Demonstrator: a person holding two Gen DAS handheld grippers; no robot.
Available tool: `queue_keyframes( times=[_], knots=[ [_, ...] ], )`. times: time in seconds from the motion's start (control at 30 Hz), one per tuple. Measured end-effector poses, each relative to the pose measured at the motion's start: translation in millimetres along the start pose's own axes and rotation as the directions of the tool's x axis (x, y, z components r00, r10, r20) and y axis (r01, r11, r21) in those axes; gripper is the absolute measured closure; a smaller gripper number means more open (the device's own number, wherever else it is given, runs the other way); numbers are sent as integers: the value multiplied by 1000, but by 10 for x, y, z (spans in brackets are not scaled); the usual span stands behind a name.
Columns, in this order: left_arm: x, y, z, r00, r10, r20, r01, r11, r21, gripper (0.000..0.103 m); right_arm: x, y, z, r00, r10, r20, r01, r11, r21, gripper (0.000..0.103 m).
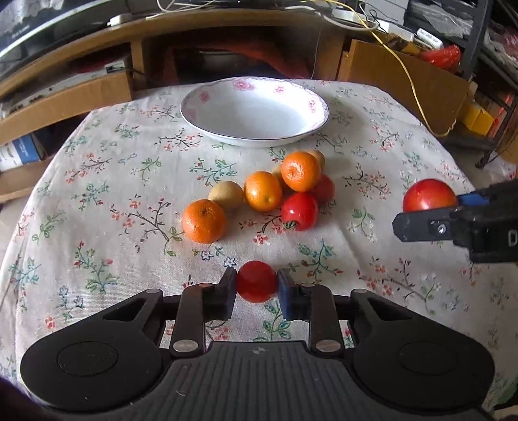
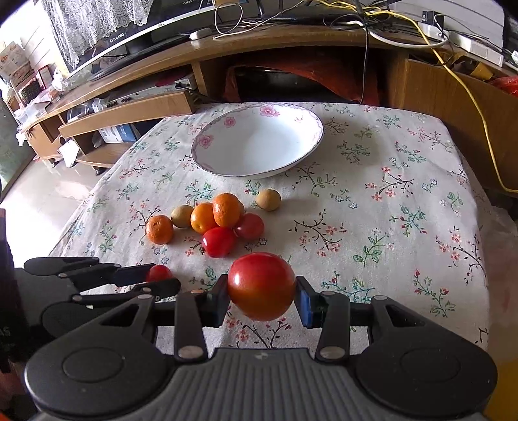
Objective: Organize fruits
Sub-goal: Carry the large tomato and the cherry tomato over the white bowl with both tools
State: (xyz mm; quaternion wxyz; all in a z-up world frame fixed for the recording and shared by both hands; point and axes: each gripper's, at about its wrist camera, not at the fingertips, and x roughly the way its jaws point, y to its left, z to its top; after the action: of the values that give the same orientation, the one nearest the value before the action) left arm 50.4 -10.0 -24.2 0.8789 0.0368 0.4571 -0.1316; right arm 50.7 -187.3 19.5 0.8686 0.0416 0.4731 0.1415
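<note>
My left gripper (image 1: 256, 282) is shut on a small red tomato (image 1: 255, 281) above the near part of the table; it shows in the right wrist view too (image 2: 154, 278). My right gripper (image 2: 261, 287) is shut on a large red tomato (image 2: 261, 286), also seen at the right of the left wrist view (image 1: 428, 195). A white floral bowl (image 1: 255, 129) (image 2: 226, 163) stands empty at the table's far side. A pile of oranges (image 1: 263, 191) (image 2: 225, 210), red tomatoes (image 1: 298, 210) (image 2: 219, 241) and brown-yellow fruits (image 1: 226, 195) (image 2: 268, 199) lies in front of the bowl.
The table wears a floral cloth (image 1: 123, 181) (image 2: 382, 207). A wooden TV stand (image 1: 226, 29) with cables and cardboard boxes (image 1: 64, 97) sits behind. A yellow cable (image 2: 479, 113) hangs at the right.
</note>
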Motion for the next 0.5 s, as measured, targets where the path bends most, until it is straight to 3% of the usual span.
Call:
queue_keyframes(
  times=[0.27, 0.5],
  knots=[
    [-159, -36, 315, 997, -42, 70, 43, 999, -20, 69, -5, 69, 221, 999, 1, 34, 0, 1000, -21, 70],
    [-54, -5, 771, 994, -13, 108, 13, 1000, 0, 69, 128, 112, 635, 997, -20, 73, 24, 998, -56, 70]
  ],
)
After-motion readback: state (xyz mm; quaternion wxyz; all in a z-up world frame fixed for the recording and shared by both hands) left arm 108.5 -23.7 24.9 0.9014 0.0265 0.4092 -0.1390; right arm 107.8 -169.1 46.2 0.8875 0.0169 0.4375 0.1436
